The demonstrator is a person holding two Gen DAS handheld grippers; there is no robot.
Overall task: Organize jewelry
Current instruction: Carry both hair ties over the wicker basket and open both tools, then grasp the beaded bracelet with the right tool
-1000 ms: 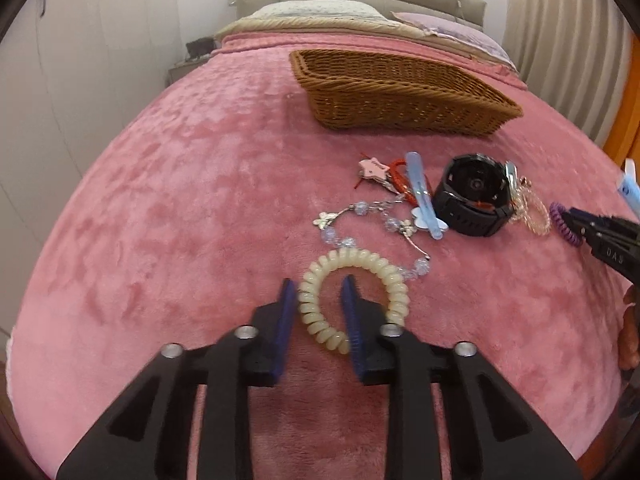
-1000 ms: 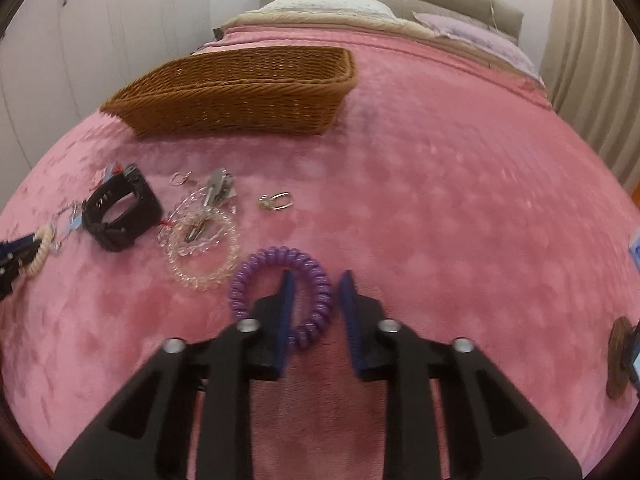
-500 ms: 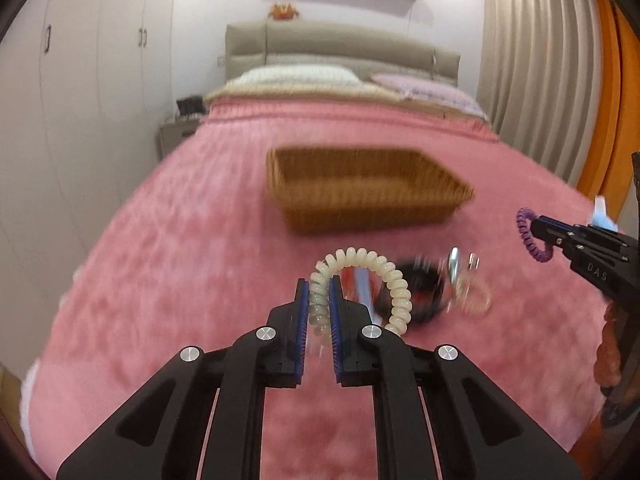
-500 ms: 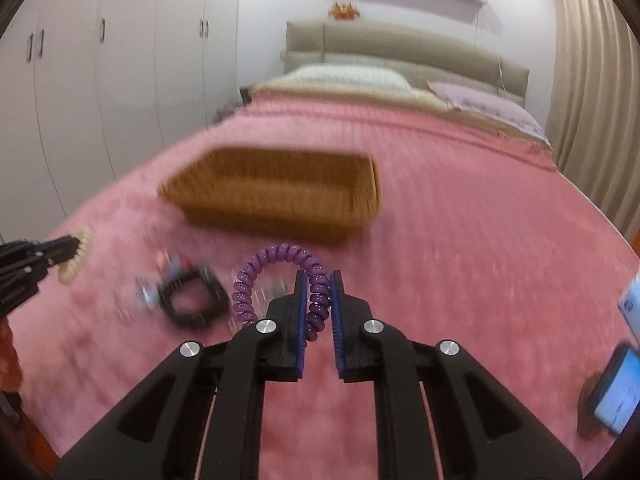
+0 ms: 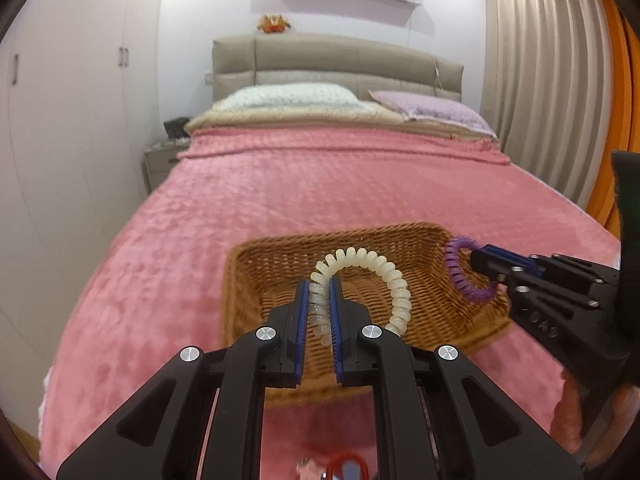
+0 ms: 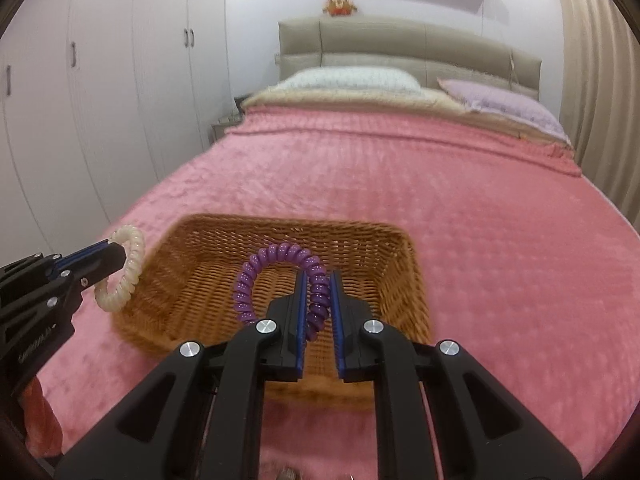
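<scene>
My left gripper (image 5: 319, 284) is shut on a cream spiral hair tie (image 5: 372, 270) and holds it above the near edge of the wicker basket (image 5: 280, 264). My right gripper (image 6: 319, 280) is shut on a purple spiral hair tie (image 6: 276, 258) and holds it above the same basket (image 6: 200, 280). In the left wrist view the right gripper (image 5: 476, 264) with the purple tie (image 5: 460, 272) hangs over the basket's right side. In the right wrist view the left gripper (image 6: 116, 254) with the cream tie (image 6: 122, 276) is at the basket's left rim.
The basket sits on a pink blanket (image 5: 320, 184) on a bed with pillows (image 5: 288, 98) and a padded headboard. A red-and-blue item (image 5: 346, 466) lies blurred below the left gripper. White wardrobes (image 6: 100, 100) stand left, curtains (image 5: 540, 80) right.
Both grippers closed on their hair ties, lifted them off the blanket and carried them forward over the basket. The watch and other jewelry dropped out of view below.
</scene>
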